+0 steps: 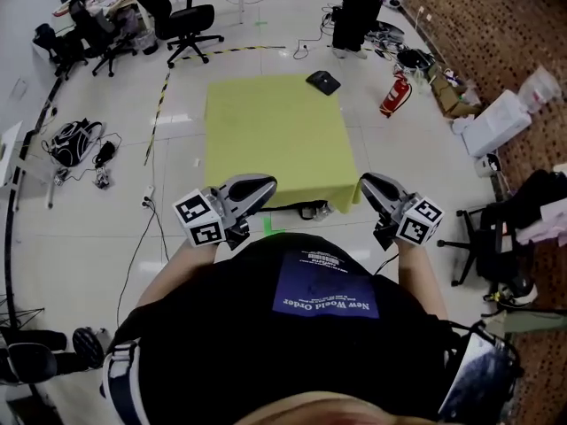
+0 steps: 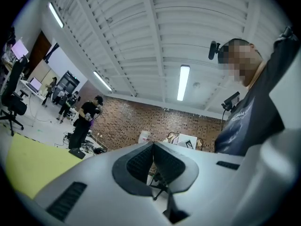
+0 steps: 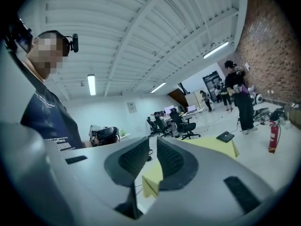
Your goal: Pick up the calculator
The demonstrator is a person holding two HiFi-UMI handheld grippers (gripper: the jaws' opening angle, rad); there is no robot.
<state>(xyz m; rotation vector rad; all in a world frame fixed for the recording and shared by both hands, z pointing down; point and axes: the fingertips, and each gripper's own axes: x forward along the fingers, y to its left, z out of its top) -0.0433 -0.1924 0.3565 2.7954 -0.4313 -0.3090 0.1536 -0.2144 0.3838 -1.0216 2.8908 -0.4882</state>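
Observation:
The calculator [image 1: 323,81] is a dark flat slab on the far right corner of the yellow table [image 1: 266,140]. It also shows small in the left gripper view as the calculator [image 2: 76,153] and in the right gripper view as the calculator [image 3: 225,136]. My left gripper [image 1: 268,184] hovers at the table's near left edge, far short of it. Its pads [image 2: 141,161] touch with nothing between them. My right gripper [image 1: 365,182] hangs off the near right corner. Its pads [image 3: 171,159] stand nearly together, a thin slit apart, and hold nothing.
A red fire extinguisher [image 1: 394,94] stands right of the table, and a person [image 1: 354,11] stands beyond it. Office chairs [image 1: 186,16] are at the back left. A backpack with cables [image 1: 71,140] lies on the floor at left. Boxes [image 1: 496,122] and a chair [image 1: 496,228] are at right.

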